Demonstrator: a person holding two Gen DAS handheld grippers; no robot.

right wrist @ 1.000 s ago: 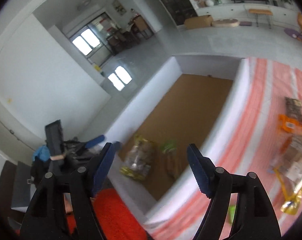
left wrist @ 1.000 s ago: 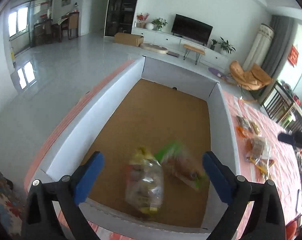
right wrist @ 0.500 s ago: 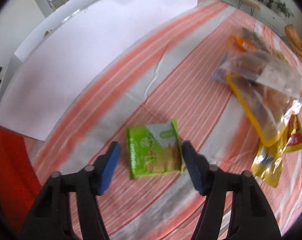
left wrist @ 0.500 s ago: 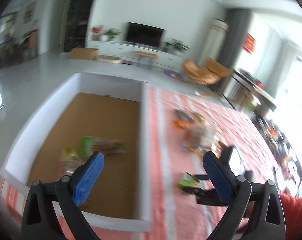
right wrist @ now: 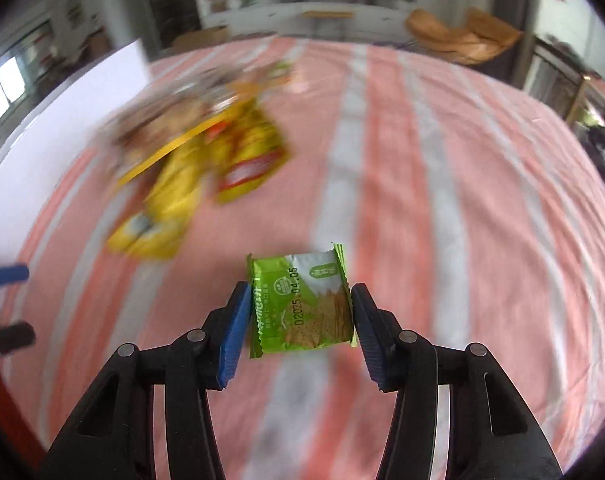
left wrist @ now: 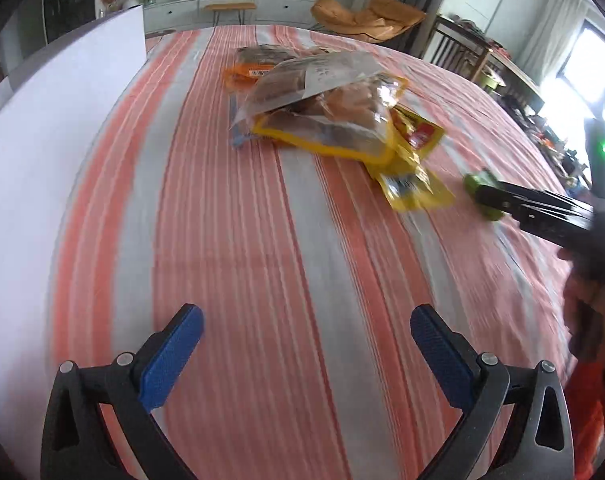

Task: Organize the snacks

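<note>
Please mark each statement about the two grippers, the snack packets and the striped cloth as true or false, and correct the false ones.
1. The right gripper holds a small green cracker packet between its blue pads. True.
2. The left gripper holds a yellow snack bag. False: it is open, with only the orange and white striped cloth between its fingers.
3. A heap of clear and yellow snack bags lies on the cloth. True.
4. The white box wall stands right of the heap in the left wrist view. False: it stands left.
</note>
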